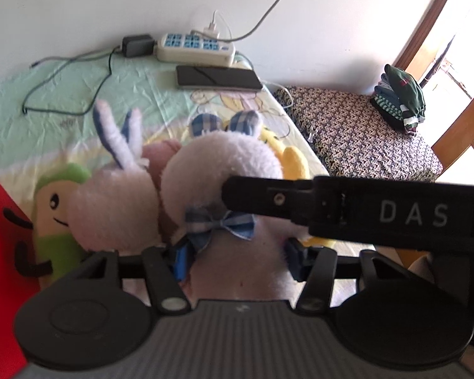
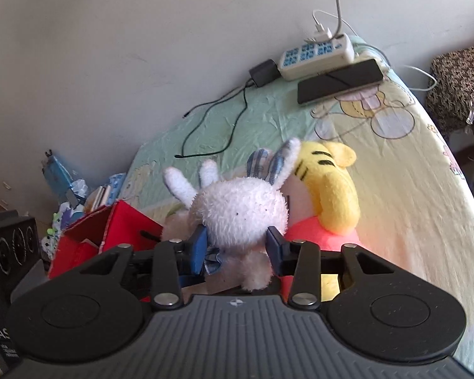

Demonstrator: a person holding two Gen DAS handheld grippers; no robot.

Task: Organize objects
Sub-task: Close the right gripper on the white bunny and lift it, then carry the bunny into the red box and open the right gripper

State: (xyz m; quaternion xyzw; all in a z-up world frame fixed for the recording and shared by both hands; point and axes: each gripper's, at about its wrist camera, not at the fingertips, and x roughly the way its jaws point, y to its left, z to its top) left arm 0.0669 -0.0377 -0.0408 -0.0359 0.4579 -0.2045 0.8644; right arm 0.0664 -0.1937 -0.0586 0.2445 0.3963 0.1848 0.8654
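A white plush bunny (image 1: 218, 164) with blue plaid ears and a blue bow lies on the bed. My left gripper (image 1: 237, 260) is closed on its body below the bow. My right gripper (image 2: 237, 248), seen as a black bar (image 1: 347, 211) in the left wrist view, is closed on the bunny's head (image 2: 240, 211). A second white bunny (image 1: 110, 208), a green plush (image 1: 60, 221), a pink plush and a yellow tiger plush (image 2: 331, 189) crowd around it. A red fabric box (image 2: 107, 233) stands at the left.
A power strip (image 1: 194, 47), a black adapter (image 1: 137, 45), cables and a dark phone (image 1: 218, 77) lie by the wall. A patterned bench (image 1: 363, 132) with folded clothes (image 1: 398, 101) stands right of the bed. Clutter (image 2: 69, 189) sits on the floor at the left.
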